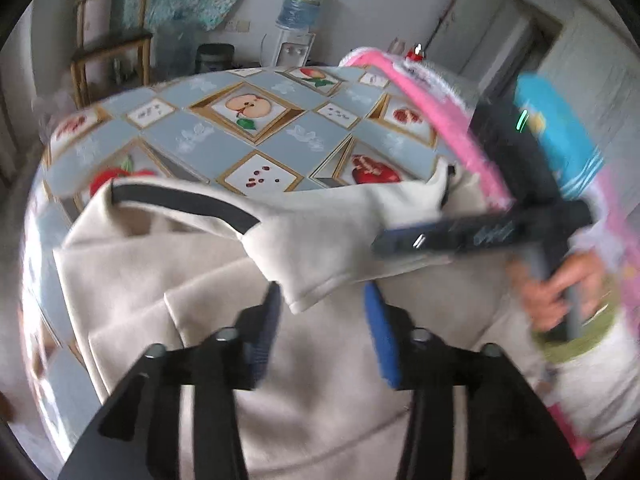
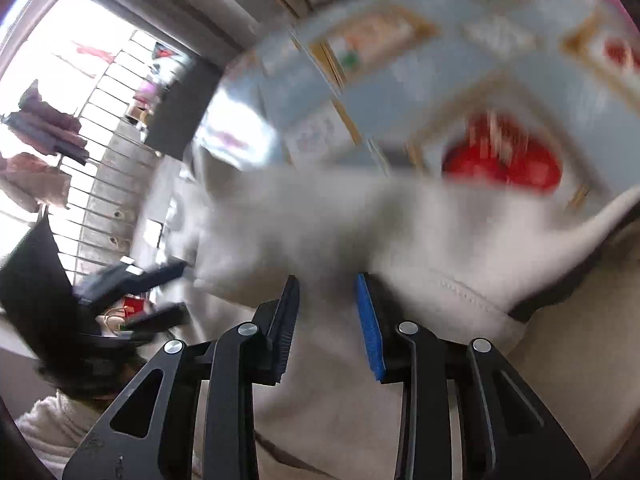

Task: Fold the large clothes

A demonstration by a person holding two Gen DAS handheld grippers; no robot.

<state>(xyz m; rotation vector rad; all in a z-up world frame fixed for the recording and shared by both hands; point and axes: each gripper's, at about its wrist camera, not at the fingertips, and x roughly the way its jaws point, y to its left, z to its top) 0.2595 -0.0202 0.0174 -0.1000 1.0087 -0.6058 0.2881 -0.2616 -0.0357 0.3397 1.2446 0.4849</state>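
Note:
A large cream garment [image 1: 192, 280] with a black stripe lies partly folded on the table; a sleeve [image 1: 340, 216] is draped across it. My left gripper [image 1: 320, 304] is open just above the garment, the sleeve cuff hanging between its pads. My right gripper [image 2: 326, 292] is open over the blurred cream garment [image 2: 340, 224]; it also shows in the left wrist view [image 1: 420, 236], held by a hand, near the sleeve. The left gripper shows in the right wrist view [image 2: 160, 292] at the left.
The table [image 1: 248, 128] has a blue cloth with fruit pictures. A pink and blue item [image 1: 440, 120] stands at the right. A water dispenser [image 1: 298, 20] and wooden chair [image 1: 112, 48] stand beyond the table. A barred window [image 2: 80, 120] is at left.

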